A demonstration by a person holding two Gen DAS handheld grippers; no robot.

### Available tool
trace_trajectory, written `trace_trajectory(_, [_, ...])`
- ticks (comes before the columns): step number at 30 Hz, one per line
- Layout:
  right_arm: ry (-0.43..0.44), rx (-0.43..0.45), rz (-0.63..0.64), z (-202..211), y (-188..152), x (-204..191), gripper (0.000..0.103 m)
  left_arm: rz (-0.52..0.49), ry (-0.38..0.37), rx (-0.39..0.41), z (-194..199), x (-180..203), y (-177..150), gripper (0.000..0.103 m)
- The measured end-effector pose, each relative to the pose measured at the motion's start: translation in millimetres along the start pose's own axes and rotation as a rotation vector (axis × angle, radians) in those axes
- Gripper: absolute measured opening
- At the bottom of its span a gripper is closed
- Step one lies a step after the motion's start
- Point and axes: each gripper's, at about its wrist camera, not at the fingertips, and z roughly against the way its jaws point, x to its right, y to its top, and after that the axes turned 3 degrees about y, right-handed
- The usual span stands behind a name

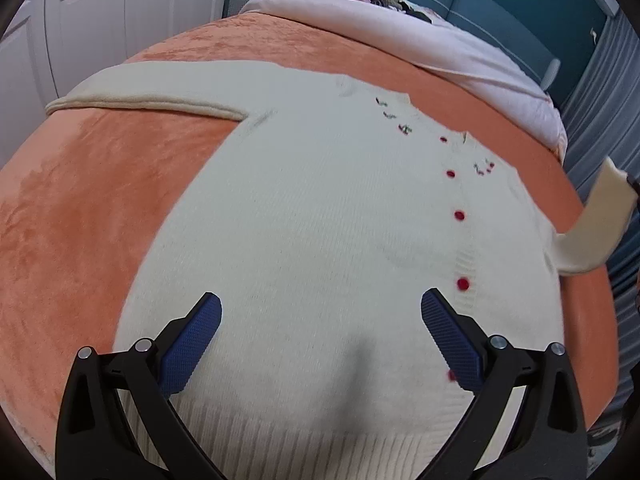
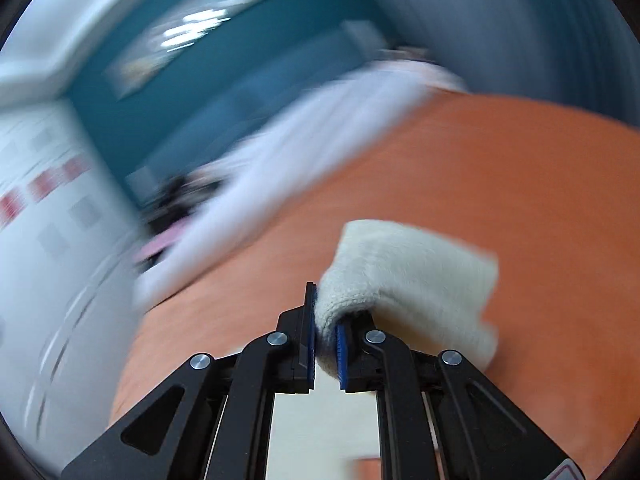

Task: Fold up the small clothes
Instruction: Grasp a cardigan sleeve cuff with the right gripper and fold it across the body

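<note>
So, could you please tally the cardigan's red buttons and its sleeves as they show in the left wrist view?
Red buttons: 5 (the lowest is half hidden behind a finger)
Sleeves: 2 (one lying flat, one lifted)
Total: 7

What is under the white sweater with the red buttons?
An orange blanket lies under the white sweater, showing all around it. Farther up the bed lies a pale sheet. What is beneath the blanket is covered.
</note>
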Motion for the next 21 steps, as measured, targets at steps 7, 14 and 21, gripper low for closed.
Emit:
trace_trajectory(7, [0.143, -0.342, 0.110, -112, -139, -105, 0.027, 0.165, -0.178, 0.008, -14, -5, 56, 0.098])
trace_trajectory(14, [-0.088, -0.276, -0.179, -53, -174, 5, 0.050, 0.236, -0.258, -0.076, -88, 6, 103, 0.098])
trace_trajectory(21, [-0.138, -0.250, -0.450, -53, -178, 80, 0.053, 0.346, -0.224, -0.160, -149, 22, 111, 0.081])
